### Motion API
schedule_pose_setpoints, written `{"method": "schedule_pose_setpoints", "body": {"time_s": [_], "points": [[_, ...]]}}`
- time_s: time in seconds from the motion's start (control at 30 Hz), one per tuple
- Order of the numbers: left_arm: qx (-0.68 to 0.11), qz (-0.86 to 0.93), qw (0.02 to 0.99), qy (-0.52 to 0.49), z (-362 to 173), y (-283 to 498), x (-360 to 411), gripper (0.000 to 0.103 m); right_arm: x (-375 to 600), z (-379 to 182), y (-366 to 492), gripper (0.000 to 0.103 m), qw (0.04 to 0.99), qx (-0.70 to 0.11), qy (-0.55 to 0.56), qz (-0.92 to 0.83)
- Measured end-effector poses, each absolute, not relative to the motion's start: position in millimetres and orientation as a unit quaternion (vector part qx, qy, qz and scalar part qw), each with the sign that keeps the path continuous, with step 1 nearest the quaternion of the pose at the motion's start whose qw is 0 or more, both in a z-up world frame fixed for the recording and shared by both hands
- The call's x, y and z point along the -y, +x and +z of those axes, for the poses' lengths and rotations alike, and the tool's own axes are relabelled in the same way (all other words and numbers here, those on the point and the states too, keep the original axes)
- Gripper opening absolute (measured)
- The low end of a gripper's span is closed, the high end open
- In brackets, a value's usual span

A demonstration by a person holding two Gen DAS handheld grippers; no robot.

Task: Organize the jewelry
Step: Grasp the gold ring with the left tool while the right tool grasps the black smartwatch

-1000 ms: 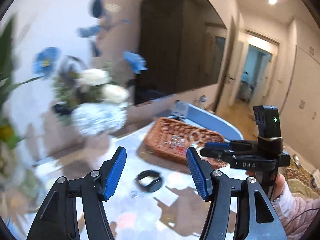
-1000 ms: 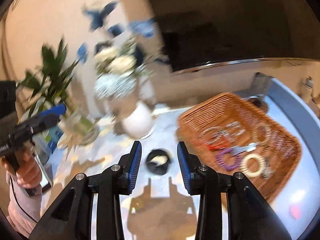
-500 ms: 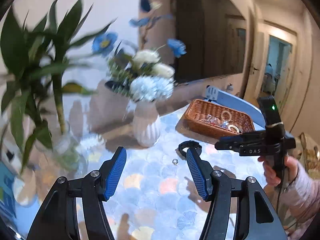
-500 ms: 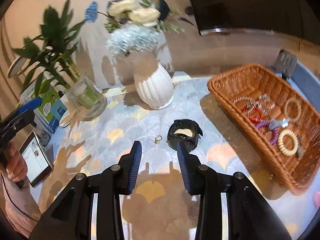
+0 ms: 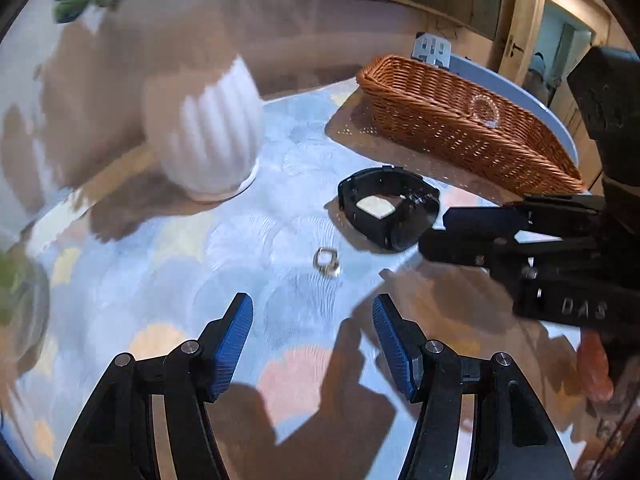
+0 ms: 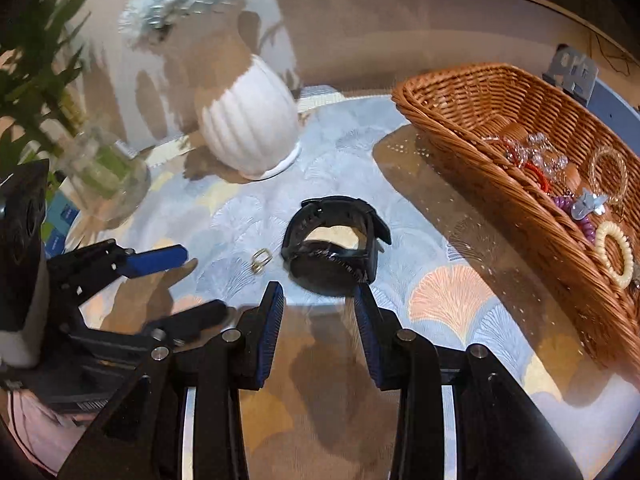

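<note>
Just ahead of the left gripper (image 5: pixel 312 322), jaws apart and empty, lies a ring (image 5: pixel 327 261); the right gripper (image 6: pixel 319 303), jaws also apart, nears the watch (image 6: pixel 332 248). Pickup seems imminent: close, then carry to the basket (image 6: pixel 472 136) beyond.

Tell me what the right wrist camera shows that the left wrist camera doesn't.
Only the right wrist view shows the basket's colourful bracelets, the cream beaded ring and a glass vase. Only the left wrist view shows a doorway. Both show the black watch, the small ring, the white vase, the wicker basket, and both claws open: left claw, right claw.
</note>
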State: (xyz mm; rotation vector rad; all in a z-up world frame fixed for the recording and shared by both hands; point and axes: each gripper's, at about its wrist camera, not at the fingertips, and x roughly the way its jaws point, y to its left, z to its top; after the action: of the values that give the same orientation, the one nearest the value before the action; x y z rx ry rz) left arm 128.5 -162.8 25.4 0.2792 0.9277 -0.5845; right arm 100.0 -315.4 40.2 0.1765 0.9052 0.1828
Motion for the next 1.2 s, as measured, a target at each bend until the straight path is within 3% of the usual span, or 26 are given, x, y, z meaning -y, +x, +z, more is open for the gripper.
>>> {"method": "schedule_pose_setpoints", "body": {"time_s": [0.37, 0.5, 1.03, 1.07, 1.1, 1.2], "points": [[-0.432, -0.29, 0.845, 0.125, 8, 149, 183, 0.053, 333, 31, 113, 0.04, 0.884, -0.435, 0.144, 0.096], [-0.427, -0.28, 0.85, 0.127, 8, 150, 174, 0.028, 336, 36, 106, 0.04, 0.894, -0.42, 0.142, 0.071], [-0.402, -0.293, 0.848, 0.184, 10, 147, 188, 0.027, 337, 50, 115, 0.04, 0.896, -0.421, 0.095, 0.103], [-0.405, -0.295, 0.848, 0.176, 9, 149, 187, 0.025, 336, 47, 114, 0.04, 0.896, -0.421, 0.098, 0.104], [-0.406, -0.299, 0.847, 0.168, 9, 150, 186, 0.014, 337, 44, 113, 0.04, 0.897, -0.418, 0.099, 0.101], [-0.398, -0.293, 0.852, 0.172, 8, 149, 188, 0.011, 339, 39, 113, 0.04, 0.898, -0.414, 0.104, 0.103]]}}
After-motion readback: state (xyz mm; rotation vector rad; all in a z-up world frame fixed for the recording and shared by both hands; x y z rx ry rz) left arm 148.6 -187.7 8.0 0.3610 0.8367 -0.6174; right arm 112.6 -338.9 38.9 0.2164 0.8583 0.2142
